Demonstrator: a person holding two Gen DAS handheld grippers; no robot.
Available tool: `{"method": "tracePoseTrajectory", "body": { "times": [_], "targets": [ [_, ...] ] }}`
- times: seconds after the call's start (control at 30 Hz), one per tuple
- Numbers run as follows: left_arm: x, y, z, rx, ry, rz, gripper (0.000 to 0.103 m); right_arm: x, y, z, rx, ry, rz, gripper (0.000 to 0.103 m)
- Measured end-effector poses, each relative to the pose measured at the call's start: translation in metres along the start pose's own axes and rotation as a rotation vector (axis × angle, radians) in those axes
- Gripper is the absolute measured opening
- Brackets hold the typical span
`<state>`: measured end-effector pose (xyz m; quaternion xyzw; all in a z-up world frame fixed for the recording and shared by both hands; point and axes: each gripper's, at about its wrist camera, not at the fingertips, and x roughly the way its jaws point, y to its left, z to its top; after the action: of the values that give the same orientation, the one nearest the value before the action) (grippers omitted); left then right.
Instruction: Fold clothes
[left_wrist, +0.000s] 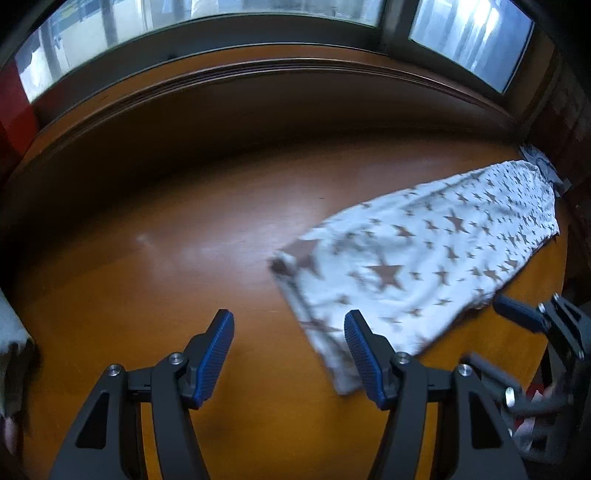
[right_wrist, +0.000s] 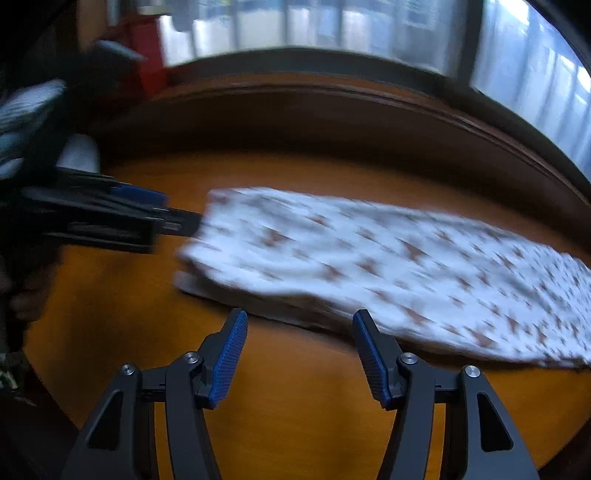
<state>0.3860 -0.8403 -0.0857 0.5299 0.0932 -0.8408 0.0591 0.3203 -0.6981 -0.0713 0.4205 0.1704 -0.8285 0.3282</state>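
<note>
Here's the white, brown-starred soft cotton garment (left_wrist: 424, 254), folded into a long narrow band and lying flat on the glossy orange-brown wooden counter (left_wrist: 166, 240). Its long axis runs from the near short end, by the grippers, away toward the far right corner of the counter. At that far end, a scrap of other pale cloth (left_wrist: 537, 162) pokes out just past it; too small to say what it is.

The left gripper (left_wrist: 288, 354) hangs over bare wood with its jaws released, nothing between the ribbed blue pads. The garment's near short end lies just ahead and to the right, the right-hand pad overlapping its corner in the left wrist view. From the right wrist view, that same gripper comes in from the left, its tip right at the short end.

The right gripper (right_wrist: 299, 354) is released too, jaws apart and empty, poised at the long near edge of the garment (right_wrist: 388, 266), which stretches away to the right. Layered edges show along that near side, so it looks to be several thicknesses deep.

My read: the lengthwise folds look done, and the next fold likely runs across the long axis, taking that near end toward the far one. The left gripper sits closer to that end. Limp fabric, slick counter: the layers could slide apart if only the top one is pinched.
</note>
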Motion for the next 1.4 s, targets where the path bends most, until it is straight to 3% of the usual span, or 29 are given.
{"method": "tracePoseTrajectory", "body": {
  "times": [0.1,0.33,0.5,0.63,0.77,0.87,0.93,1.0,1.13,1.4],
  "targets": [
    [0.007,0.017,-0.003,0.010,0.002,-0.003,0.060,0.004,0.032,0.009,-0.062,-0.052,-0.028,0.069],
    [0.010,0.035,-0.001,0.053,-0.004,-0.074,0.060,0.035,0.066,0.027,-0.078,-0.046,-0.079,0.069],
    [0.014,0.044,-0.004,0.101,-0.012,-0.085,0.060,0.053,0.062,0.030,-0.028,0.003,-0.106,0.069],
    [0.010,0.049,-0.013,0.105,-0.023,-0.089,0.060,0.065,0.055,0.028,0.027,0.045,-0.076,0.069],
    [0.006,0.059,-0.021,0.080,-0.032,-0.113,0.060,0.069,0.049,0.025,0.065,0.037,-0.072,0.069],
    [0.000,0.072,-0.030,0.061,-0.041,-0.120,0.060,0.068,0.047,0.024,0.074,0.024,-0.085,0.054],
    [-0.003,0.077,-0.035,0.050,-0.046,-0.116,0.060,0.067,0.044,0.024,0.086,0.020,-0.106,0.028],
    [-0.007,0.080,-0.042,0.043,-0.049,-0.113,0.060,0.067,0.039,0.025,0.108,0.019,-0.111,0.017],
    [-0.014,0.085,-0.047,0.044,-0.056,-0.101,0.060,0.062,0.024,0.026,0.192,0.010,-0.022,0.013],
    [-0.018,0.067,-0.030,0.112,-0.064,-0.096,0.060,0.036,-0.027,0.020,0.439,-0.114,0.145,0.013]
  ]
}}
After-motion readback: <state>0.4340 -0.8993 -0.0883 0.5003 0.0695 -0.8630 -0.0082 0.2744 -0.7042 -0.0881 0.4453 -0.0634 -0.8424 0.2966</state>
